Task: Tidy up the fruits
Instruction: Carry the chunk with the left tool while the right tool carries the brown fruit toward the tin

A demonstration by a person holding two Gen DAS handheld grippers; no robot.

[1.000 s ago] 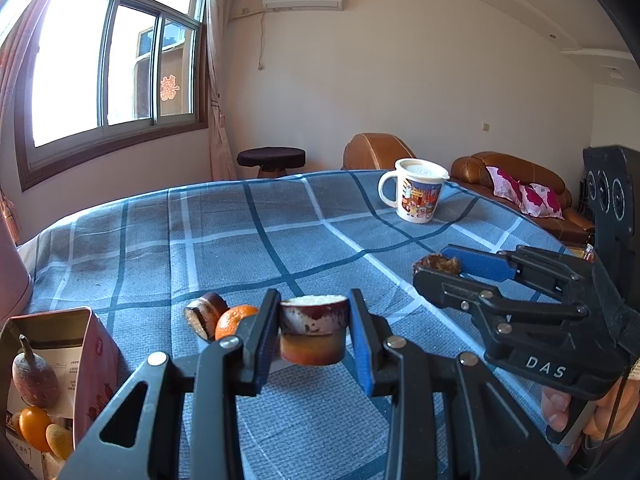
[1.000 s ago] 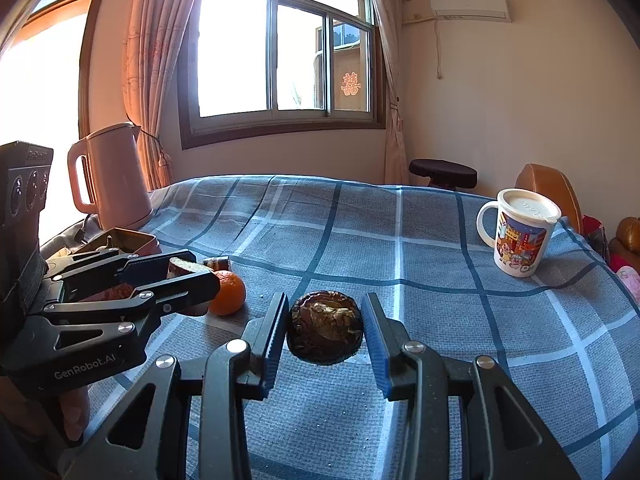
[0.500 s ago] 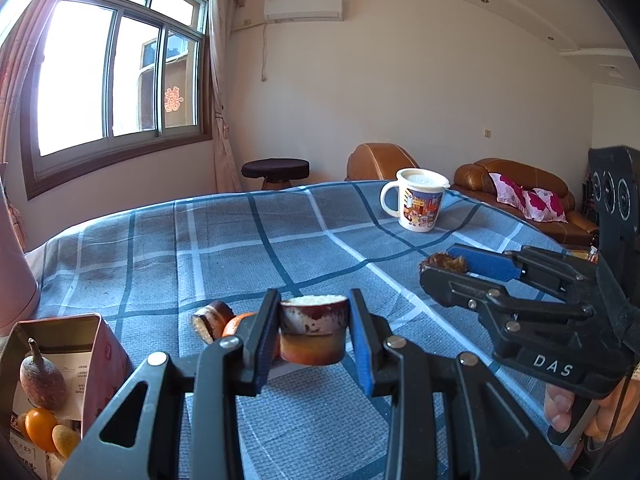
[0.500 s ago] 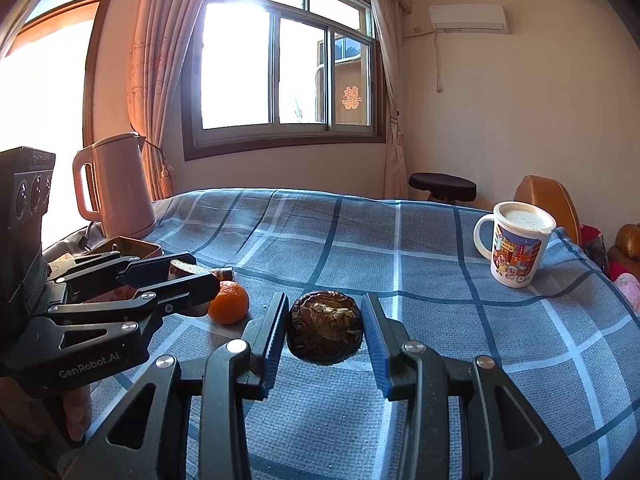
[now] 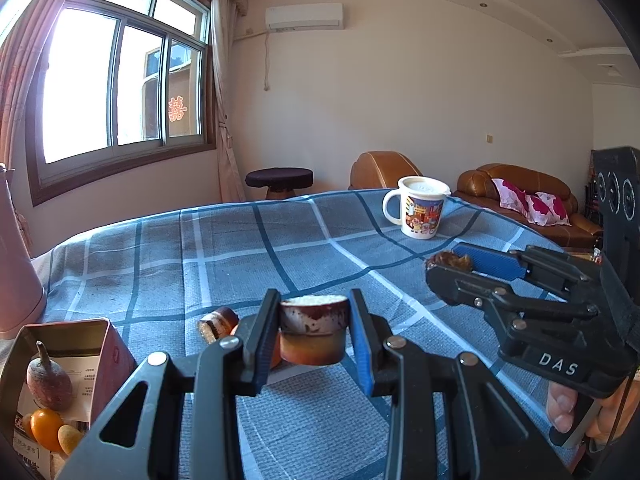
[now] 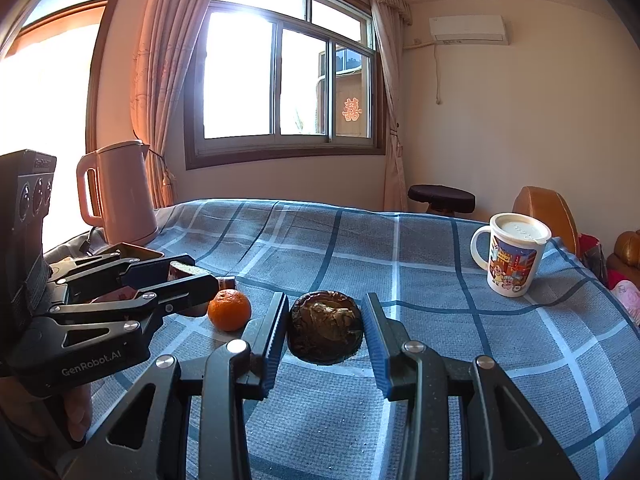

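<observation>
Left wrist view: your left gripper [image 5: 314,334] clamps a cut fruit half [image 5: 313,334]; your right gripper [image 6: 325,332] clamps another half [image 6: 325,332]. Box [image 5: 106,344] holds some fruit; orange [image 6: 229,309] and a slice [image 5: 218,323] remain on the cloth.

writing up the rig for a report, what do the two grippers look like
Both are black, angular linkage frames with silver rivets and ribbed blue pads on the fingers. The left gripper bears white "GenRobot.AI" lettering, the right gripper white "DAS". Each has a black box at the back with three round lenses. No cables or sleeves show.
</observation>
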